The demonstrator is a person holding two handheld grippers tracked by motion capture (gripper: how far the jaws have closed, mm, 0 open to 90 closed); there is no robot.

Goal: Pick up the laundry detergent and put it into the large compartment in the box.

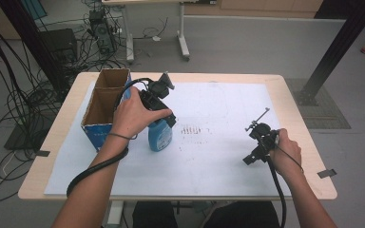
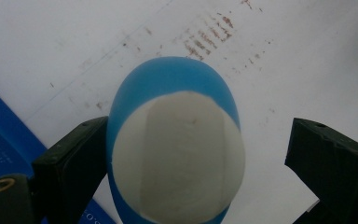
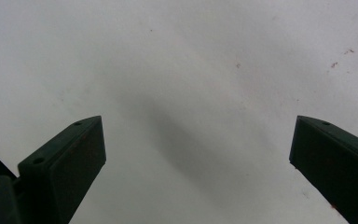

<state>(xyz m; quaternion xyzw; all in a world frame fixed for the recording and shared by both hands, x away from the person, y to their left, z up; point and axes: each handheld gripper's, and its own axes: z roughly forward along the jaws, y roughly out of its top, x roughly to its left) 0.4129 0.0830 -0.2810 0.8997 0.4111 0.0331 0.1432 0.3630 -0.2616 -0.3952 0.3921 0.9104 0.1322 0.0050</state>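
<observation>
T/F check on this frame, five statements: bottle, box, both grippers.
1. The blue bottle stands on the white sheet. True.
2. The left gripper has both jaws clamped on the bottle. False: one jaw touches it, the other stands apart with a gap.
3. The right gripper holds a bottle cap. False: its jaws are open with nothing between them.
4. The cardboard box sits to the left of the bottle. True.
5. The bottle lies inside the box. False: it stands outside, beside it.
</observation>
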